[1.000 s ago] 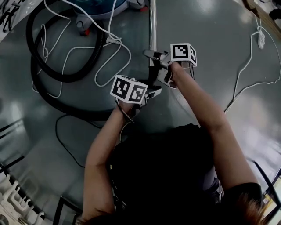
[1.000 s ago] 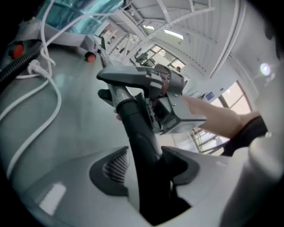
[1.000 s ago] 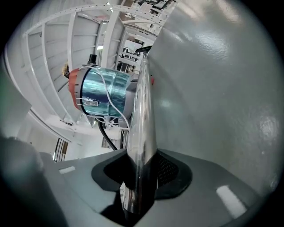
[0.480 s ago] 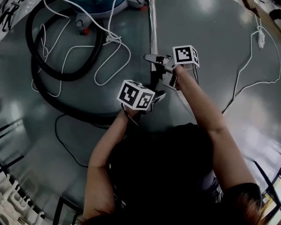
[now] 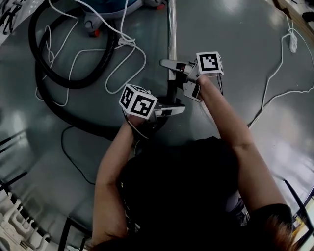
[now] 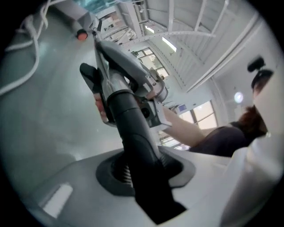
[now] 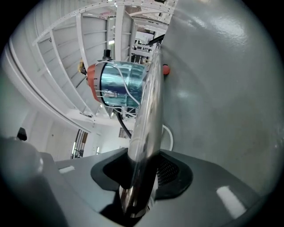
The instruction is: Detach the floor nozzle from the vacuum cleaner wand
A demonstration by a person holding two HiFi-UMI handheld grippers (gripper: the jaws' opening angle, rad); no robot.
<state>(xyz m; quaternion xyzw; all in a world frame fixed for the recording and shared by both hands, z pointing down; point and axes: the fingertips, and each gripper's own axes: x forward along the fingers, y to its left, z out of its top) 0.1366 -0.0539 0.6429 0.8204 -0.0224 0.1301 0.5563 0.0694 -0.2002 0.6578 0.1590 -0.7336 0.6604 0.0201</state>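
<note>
Left tool (image 5: 170, 109), jaws just closing, grips the black nozzle neck (image 6: 133, 128) above the floor (image 5: 235, 59) | right tool (image 5: 171, 65) clamps the metal wand (image 7: 144, 133) | risk: a crooked pull could jam the joint or slip the neck.

Floor (image 5: 245, 44) was glossy grey, with glare patches up top. Vacuum canister (image 5: 105, 10) sat on it at the far edge, teal body. Black hose (image 5: 73, 87) lay in big loops on the left. A white cord (image 5: 126, 43) snaked over and across the hose loops, loosely coiled (not tidy at all). A thin black cable (image 5: 64, 149) curved alone near the lower left. A second white cable (image 5: 293, 44) trailed down the right side, well apart from the rest. White plastic racking (image 5: 12, 228) stood in the bottom-left corner; couldn't tell what it was.
</note>
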